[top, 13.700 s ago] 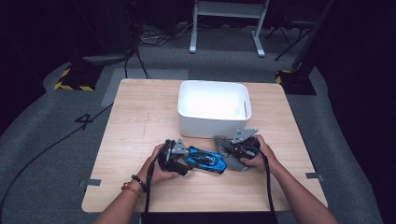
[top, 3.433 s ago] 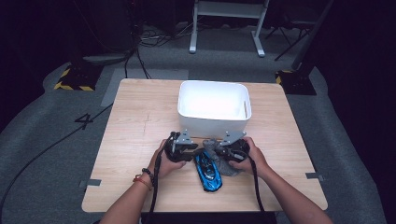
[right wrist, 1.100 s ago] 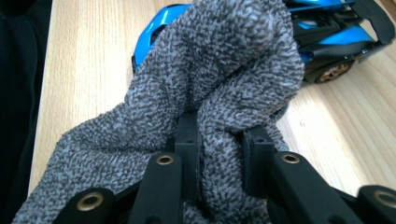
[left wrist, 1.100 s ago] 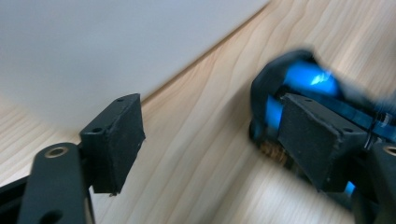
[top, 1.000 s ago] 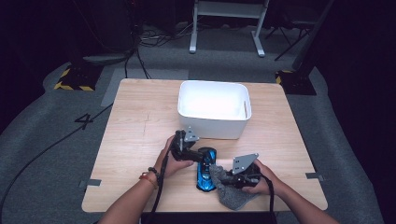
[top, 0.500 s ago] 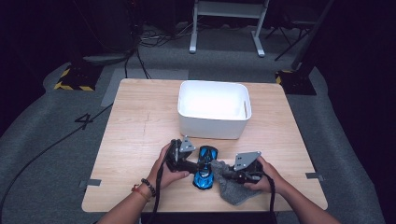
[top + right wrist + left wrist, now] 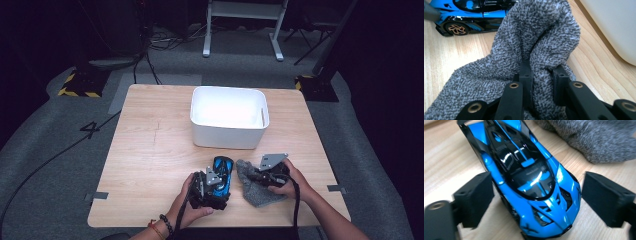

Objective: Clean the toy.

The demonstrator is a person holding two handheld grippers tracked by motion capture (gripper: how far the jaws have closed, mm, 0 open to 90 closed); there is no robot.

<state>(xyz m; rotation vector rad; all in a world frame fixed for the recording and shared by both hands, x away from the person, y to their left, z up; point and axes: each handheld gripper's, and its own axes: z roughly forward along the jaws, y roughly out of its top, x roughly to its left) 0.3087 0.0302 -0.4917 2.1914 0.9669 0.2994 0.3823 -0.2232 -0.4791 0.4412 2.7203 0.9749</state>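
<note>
Blue toy car (image 7: 529, 182), one, sits on the wooden table (image 7: 150, 150) between the left gripper's (image 7: 536, 195) just-opening, untouching jaws, while the right gripper (image 7: 541, 82) clamps one grey cloth (image 7: 534, 45) beside it.

One mark can be read: a large dark "4" (image 7: 91, 129) on the grey floor (image 7: 45, 165), just off the left edge of the surface (image 7: 150, 150). The blue toy car (image 7: 524, 177), the grey cloth (image 7: 536, 37) and the white bin (image 7: 229, 120) carry no lettering that I can read.
</note>
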